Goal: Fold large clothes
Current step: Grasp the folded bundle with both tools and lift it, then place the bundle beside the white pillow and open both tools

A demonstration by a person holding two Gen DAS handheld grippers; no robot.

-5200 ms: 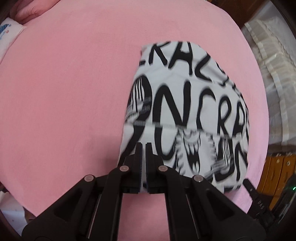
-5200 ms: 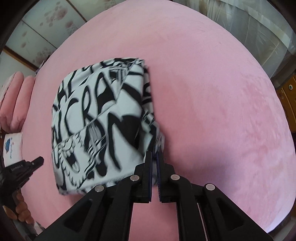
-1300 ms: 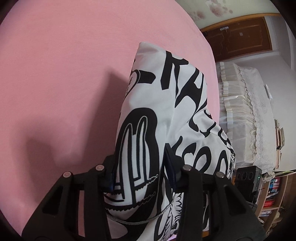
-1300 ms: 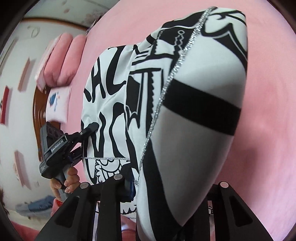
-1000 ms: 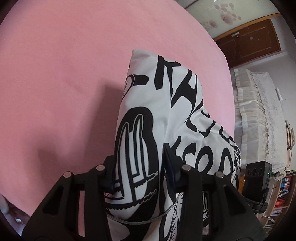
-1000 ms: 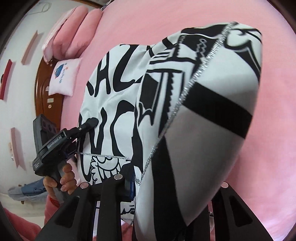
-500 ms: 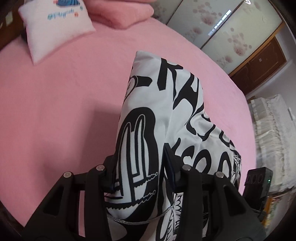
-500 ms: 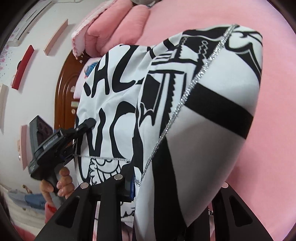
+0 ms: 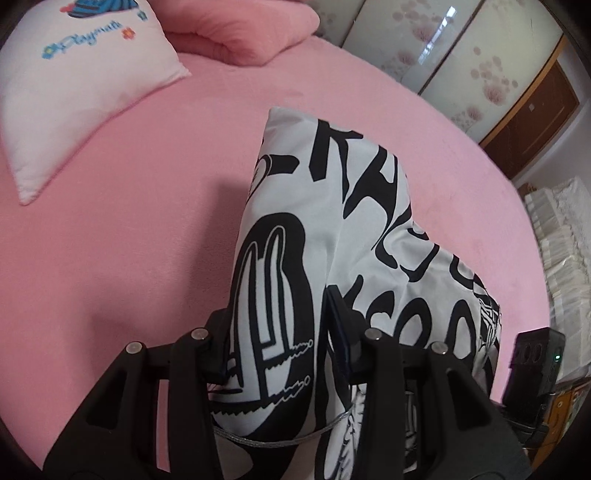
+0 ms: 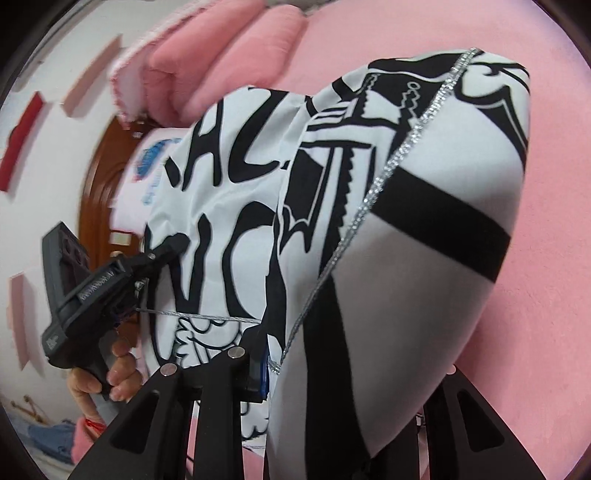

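The white fabric garment printed with bold black lettering and edged with a thin silver trim is off the bed, bunched into a thick folded bundle and hanging between the two grippers above the pink plush bedspread. About five seconds earlier it lay as a flat folded packet on that bedspread with both tools closed and empty at its near edge; now both have hold of it, and over the last second the view behind it has swung from bare pink cover to the headboard end. That suggests the folding is largely done and the bundle is being carried toward a resting place.

The left gripper has its jaws partway apart, clamped on a wad of layered cloth. The right gripper likewise grips a fat fold that bulges over its fingers.

Beyond lie a white printed pillow and a rolled pink blanket.
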